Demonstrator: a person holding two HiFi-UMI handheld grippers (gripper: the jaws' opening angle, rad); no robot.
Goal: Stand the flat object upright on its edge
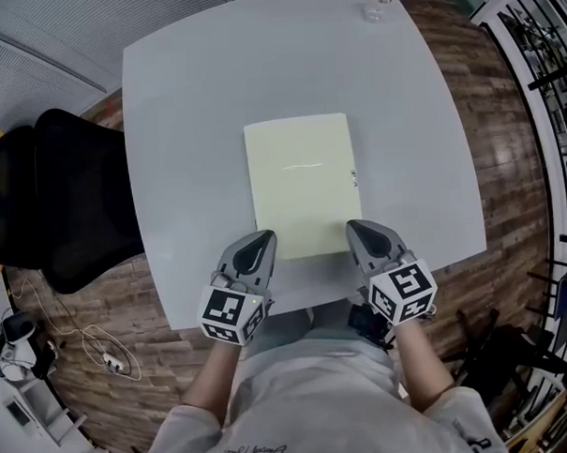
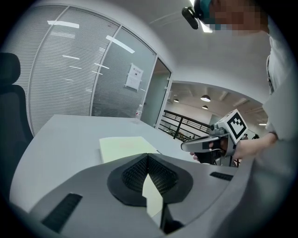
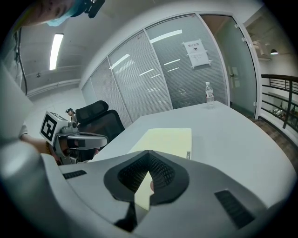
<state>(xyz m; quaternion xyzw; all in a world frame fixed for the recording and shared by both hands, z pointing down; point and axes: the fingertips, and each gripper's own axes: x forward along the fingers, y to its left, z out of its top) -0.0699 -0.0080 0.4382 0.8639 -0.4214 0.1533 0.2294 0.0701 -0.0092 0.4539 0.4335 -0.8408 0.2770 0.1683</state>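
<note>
A pale yellow flat book (image 1: 303,184) lies flat in the middle of the grey table (image 1: 186,131). It also shows in the left gripper view as the book (image 2: 125,147) and in the right gripper view as the book (image 3: 167,141). My left gripper (image 1: 264,238) hovers shut over the book's near left corner, nothing between its jaws. My right gripper (image 1: 353,227) is shut over the near right corner, likewise holding nothing. In each gripper view the jaws meet at the tips, left gripper (image 2: 148,156) and right gripper (image 3: 148,153), with the book beyond them.
A clear plastic bottle (image 1: 379,1) stands at the table's far edge. A black office chair (image 1: 62,198) sits to the left of the table. A black railing (image 1: 544,78) runs along the right. Cables (image 1: 92,351) lie on the wooden floor.
</note>
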